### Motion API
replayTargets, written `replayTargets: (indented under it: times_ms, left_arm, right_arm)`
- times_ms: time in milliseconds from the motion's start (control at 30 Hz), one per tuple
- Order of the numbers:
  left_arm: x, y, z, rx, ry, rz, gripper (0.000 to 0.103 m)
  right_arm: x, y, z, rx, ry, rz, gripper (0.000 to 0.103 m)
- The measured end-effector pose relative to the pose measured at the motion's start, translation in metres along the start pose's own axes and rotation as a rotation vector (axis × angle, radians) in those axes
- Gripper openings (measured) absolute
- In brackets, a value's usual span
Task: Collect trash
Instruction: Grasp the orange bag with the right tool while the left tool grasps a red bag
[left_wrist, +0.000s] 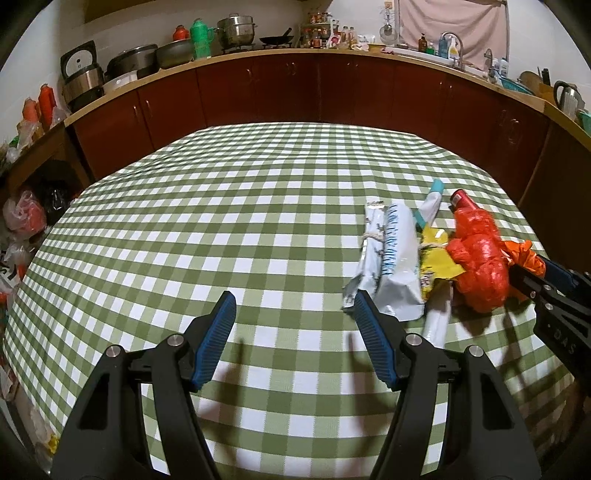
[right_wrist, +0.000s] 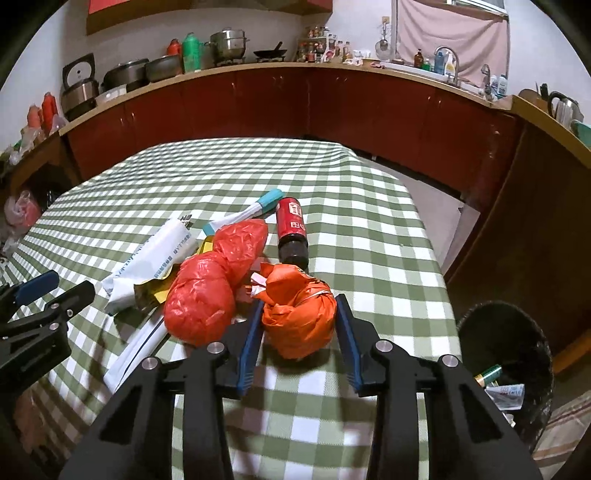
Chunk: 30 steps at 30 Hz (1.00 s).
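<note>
One table covered with a green-and-white checked cloth (right_wrist: 369, 229) is seen, with a heap of trash gathered near its right edge. Seven pieces can be counted in the heap. One orange crumpled bag (right_wrist: 299, 317) lies nearest, between the two blue pads of the right gripper (right_wrist: 299, 306); both pads lie against its sides, so the bag is gripped. Just left of it, and touching it, one red plastic bag (right_wrist: 218, 288) is twisted into two lobes. One dark bottle with a red label (right_wrist: 293, 232) lies on its side just beyond the orange bag, its base pointing to the far side. One white tube with a teal end (right_wrist: 251, 210) lies at the far side of the heap, partly under the red bag. One white printed pouch (right_wrist: 155, 262) lies to the left of the red bag, and one yellow wrapper (right_wrist: 159, 291) is tucked between the two. One long white strip (right_wrist: 136, 350) runs from under the heap toward the near edge.

In the left wrist view the left gripper (left_wrist: 295, 310) is held over bare cloth, left of the heap, with its two fingers spread apart and nothing between them; its right pad (left_wrist: 373, 332) stands just before the white pouch's near corner.

One dark waste bin (right_wrist: 517, 332) stands on the floor off the table's right side, with at least two pieces of rubbish visible inside. One run of red-brown cabinets (right_wrist: 332, 103) lines the far wall.
</note>
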<state>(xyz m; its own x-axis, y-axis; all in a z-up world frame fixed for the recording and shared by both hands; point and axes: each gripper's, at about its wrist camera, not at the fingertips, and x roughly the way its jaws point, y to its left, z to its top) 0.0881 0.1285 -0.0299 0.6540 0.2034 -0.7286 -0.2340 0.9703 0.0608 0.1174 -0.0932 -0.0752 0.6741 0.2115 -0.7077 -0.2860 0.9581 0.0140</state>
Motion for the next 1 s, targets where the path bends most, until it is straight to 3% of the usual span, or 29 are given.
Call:
replayTargets:
  times_ms: [267, 567, 800, 1000]
  left_arm:
    - [-0.016, -0.027, 0.0, 0.039, -0.024, -0.022, 0.065]
    - [-0.035, -0.091, -0.007, 0.121, -0.05, -0.083, 0.065]
    - [-0.023, -0.137, -0.005, 0.165, -0.045, -0.081, 0.065]
    - [-0.009, -0.155, 0.005, 0.17, -0.049, -0.051, 0.065]
  right_arm:
    - [-0.028, -0.026, -0.013, 0.026, -0.063, -0.049, 0.039]
    - [-0.047, -0.072, -0.027, 0.109, -0.095, -0.076, 0.039]
    - [-0.055, -0.102, -0.042, 0.158, -0.1, -0.091, 0.039]
    - [-0.054, -0.116, -0.049, 0.191, -0.096, -0.084, 0.039]
